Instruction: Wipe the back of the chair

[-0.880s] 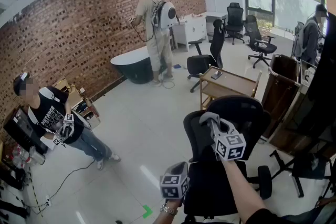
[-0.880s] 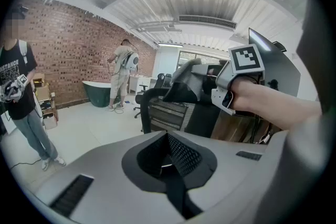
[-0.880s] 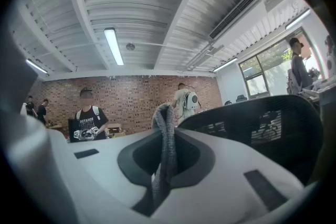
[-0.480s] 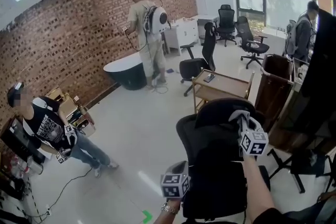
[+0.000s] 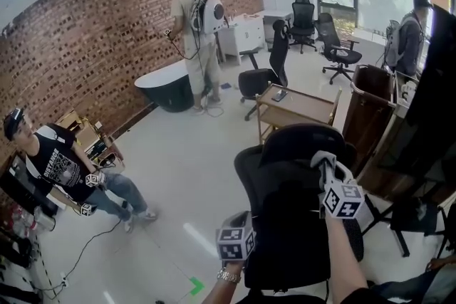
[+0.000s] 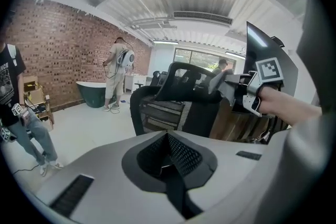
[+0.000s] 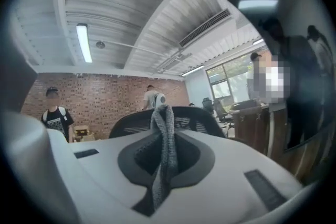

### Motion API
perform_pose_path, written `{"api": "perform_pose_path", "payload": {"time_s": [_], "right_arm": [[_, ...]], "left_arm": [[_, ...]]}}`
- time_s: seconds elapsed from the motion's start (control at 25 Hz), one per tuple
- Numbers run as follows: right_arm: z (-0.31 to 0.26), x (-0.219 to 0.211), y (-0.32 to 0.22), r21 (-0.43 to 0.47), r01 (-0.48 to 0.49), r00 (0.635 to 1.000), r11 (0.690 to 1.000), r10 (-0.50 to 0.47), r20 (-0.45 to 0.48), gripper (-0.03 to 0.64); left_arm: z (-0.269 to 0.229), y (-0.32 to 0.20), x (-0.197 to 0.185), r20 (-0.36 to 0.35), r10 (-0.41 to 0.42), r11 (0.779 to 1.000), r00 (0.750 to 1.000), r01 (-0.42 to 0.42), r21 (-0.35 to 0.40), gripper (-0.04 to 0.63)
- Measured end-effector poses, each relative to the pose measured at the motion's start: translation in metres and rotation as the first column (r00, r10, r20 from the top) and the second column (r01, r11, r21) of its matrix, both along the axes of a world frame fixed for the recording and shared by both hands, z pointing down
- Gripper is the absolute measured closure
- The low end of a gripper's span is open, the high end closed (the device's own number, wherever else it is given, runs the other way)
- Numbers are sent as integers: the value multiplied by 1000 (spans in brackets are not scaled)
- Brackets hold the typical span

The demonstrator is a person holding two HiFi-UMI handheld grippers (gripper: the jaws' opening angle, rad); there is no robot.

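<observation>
A black mesh office chair (image 5: 288, 217) stands right in front of me, its back toward me. My right gripper (image 5: 324, 166) is shut on a grey cloth (image 5: 318, 159) and holds it by the right upper edge of the chair back, below the headrest. In the right gripper view the cloth (image 7: 164, 149) hangs folded between the jaws, with the chair's top (image 7: 184, 119) just beyond. My left gripper (image 5: 237, 237) hovers low at the chair's left side, shut, nothing in it. The left gripper view shows the left gripper (image 6: 169, 136) facing the chair (image 6: 168, 110) and the cloth (image 6: 223, 84).
A wooden cart (image 5: 296, 107) stands just behind the chair, a dark brown bin (image 5: 367, 114) to its right. One person (image 5: 191, 32) stands by a dark bathtub (image 5: 165, 85), another (image 5: 60, 167) at the left wall. More office chairs (image 5: 265, 75) stand farther back.
My right gripper carried the cloth from the left of the chair's upper back across to its right edge, then a little lower. The left gripper stayed low at the chair's left.
</observation>
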State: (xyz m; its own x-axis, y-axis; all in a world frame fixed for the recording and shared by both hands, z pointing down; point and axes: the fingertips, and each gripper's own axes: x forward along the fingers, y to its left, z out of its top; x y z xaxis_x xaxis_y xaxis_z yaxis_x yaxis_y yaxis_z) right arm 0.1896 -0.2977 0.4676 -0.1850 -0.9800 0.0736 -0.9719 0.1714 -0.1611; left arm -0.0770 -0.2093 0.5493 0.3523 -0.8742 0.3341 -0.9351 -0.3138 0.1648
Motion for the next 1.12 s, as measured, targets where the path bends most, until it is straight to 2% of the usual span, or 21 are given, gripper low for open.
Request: {"api": "perform_pose_path", "payload": {"time_s": [0.12, 0.24, 0.32, 0.4, 0.48, 0.6, 0.76, 0.92, 1.0, 1.12], "right_arm": [[2, -72, -13, -28, 128, 991, 991, -128, -23, 604], [11, -140, -22, -78, 247, 967, 966, -251, -40, 603], [19, -171, -27, -123, 300, 951, 946, -307, -46, 603], [26, -183, -34, -159, 319, 943, 934, -329, -47, 603], [30, -173, -43, -178, 296, 949, 938, -311, -60, 603], [32, -128, -54, -194, 219, 969, 956, -235, -69, 603], [27, -25, -56, -195, 31, 996, 980, -46, -75, 603], [24, 65, -40, -199, -152, 986, 968, 134, -100, 603], [20, 82, -29, -191, -180, 982, 965, 165, -88, 603], [6, 64, -15, -165, -139, 990, 977, 130, -60, 603]], "left_arm": [[5, -5, 0, 27, -10, 1000, 1000, 10, -18, 595], [6, -11, -3, 48, -19, 999, 999, 21, -31, 594], [6, -14, -3, 57, -25, 999, 998, 27, -39, 594], [5, -17, -1, 69, -23, 999, 997, 26, -44, 594], [6, -19, 3, 76, -18, 998, 997, 22, -52, 594], [7, -23, 6, 82, -6, 998, 997, 12, -66, 595], [7, -29, 12, 84, 13, 996, 996, -5, -88, 595], [6, -35, 22, 72, 33, 996, 997, -26, -91, 595], [6, -37, 25, 71, 39, 995, 997, -32, -93, 595], [7, -39, 27, 72, 39, 995, 997, -32, -98, 595]]}}
